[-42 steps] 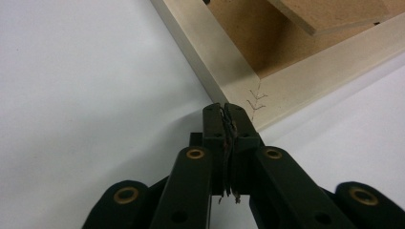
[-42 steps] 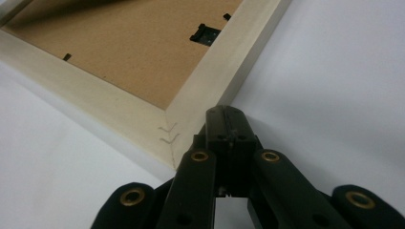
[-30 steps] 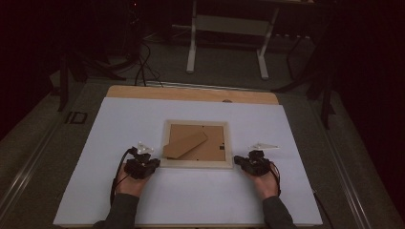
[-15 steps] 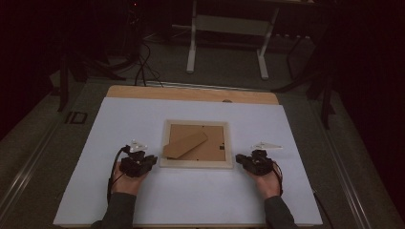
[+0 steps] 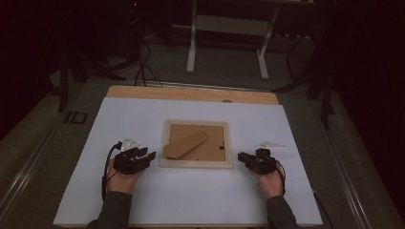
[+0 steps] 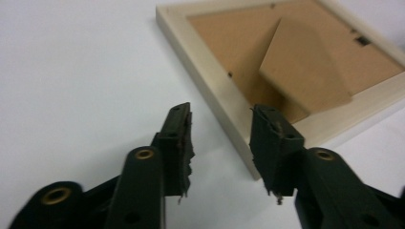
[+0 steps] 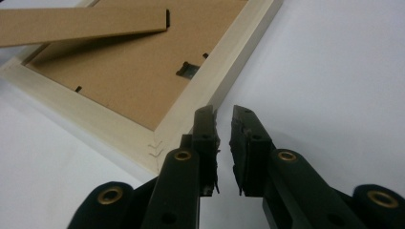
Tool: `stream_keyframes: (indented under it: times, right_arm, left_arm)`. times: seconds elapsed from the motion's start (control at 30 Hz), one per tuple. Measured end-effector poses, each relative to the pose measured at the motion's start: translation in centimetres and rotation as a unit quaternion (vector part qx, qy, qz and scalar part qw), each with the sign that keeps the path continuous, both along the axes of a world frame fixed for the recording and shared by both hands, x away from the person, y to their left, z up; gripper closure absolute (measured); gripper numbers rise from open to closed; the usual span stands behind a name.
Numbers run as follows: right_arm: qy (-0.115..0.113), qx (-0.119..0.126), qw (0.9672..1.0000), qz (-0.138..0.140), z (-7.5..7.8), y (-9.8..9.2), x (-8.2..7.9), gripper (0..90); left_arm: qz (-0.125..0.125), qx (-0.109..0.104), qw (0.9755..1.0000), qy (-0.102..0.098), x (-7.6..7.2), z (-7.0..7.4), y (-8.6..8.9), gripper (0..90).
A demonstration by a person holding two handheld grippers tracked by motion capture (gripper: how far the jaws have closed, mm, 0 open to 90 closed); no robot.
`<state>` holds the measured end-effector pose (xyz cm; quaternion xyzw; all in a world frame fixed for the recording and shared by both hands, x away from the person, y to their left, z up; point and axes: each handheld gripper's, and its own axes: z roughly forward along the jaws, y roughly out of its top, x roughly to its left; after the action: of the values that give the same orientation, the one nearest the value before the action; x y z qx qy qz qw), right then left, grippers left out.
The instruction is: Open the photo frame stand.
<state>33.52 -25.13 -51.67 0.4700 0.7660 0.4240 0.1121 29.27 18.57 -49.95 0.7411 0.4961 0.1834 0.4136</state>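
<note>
Dark room all around, metal stand legs (image 5: pixel 193 45) at twelve o'clock beyond the far edge. Broad white counter (image 5: pixel 143 205) lit in the middle, wooden strip along its far side. Face-down on it, dead centre: pale wooden picture frame (image 5: pixel 196 164), brown backing board up, cardboard easel stand (image 5: pixel 185 144) lying slantwise across the back and lifting a little off it.

At nine o'clock of the frame, left hand-held gripper (image 5: pixel 149 156), just off the left rail. Seen along its own jaws in the left gripper view (image 6: pixel 220 143): spread apart, just been opening, nothing pinched, the frame's near corner showing in the gap but pads clear of it. At three o'clock, right hand-held gripper (image 5: pixel 241 156), near the right rail, apart from it. In the right gripper view (image 7: pixel 223 143): a narrow gap only, just been easing wider, nothing between, frame corner just beside the left jaw.

Probably light and stiff, that frame; rails rigid, good for a pinch across the outer edge at mid-rail. Likely glass underneath, so fragile, no dropping. Easel stand thin and bendy, hinged: poor handle. Smooth counter, so apt to slide if nudged.
</note>
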Motion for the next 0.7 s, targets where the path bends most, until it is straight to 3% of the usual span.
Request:
stream_keyframes:
  times: [0.17,0.33,0.4,0.43,0.5,0.6,0.7]
  right_arm:
    - [-0.002,0.003,1.0,-0.001,0.1,0.0,0.0,77.0]
    - [-0.001,0.005,1.0,-0.001,0.1,-0.1,0.0,74.2]
    - [-0.002,0.005,1.0,0.0,0.1,-0.1,0.0,73.5]
    - [0.001,0.01,0.9999,-0.005,0.0,-0.3,0.0,72.5]
    - [0.0,0.012,0.9999,-0.007,0.0,-0.4,-0.1,72.0]
    - [0.0,0.014,0.9999,-0.009,0.1,-0.6,-0.1,71.6]
    - [0.0,0.016,0.9998,-0.01,0.1,-0.6,-0.1,71.1]
  left_arm:
    - [-0.006,0.013,0.9998,-0.011,-0.3,0.8,-0.3,51.0]
    - [-0.017,0.023,0.9994,-0.02,-0.3,1.5,-1.0,49.6]
    - [-0.016,0.021,0.9994,-0.02,-0.2,1.6,-1.0,49.7]
    - [-0.013,0.001,0.9997,-0.02,0.0,2.3,-0.7,50.0]
    - [-0.015,-0.009,0.9996,-0.023,0.1,2.7,-0.6,50.2]
    - [-0.023,-0.011,0.9995,-0.018,0.5,3.3,-0.9,50.1]
    - [-0.049,-0.003,0.9988,0.002,1.1,4.0,-1.6,49.8]
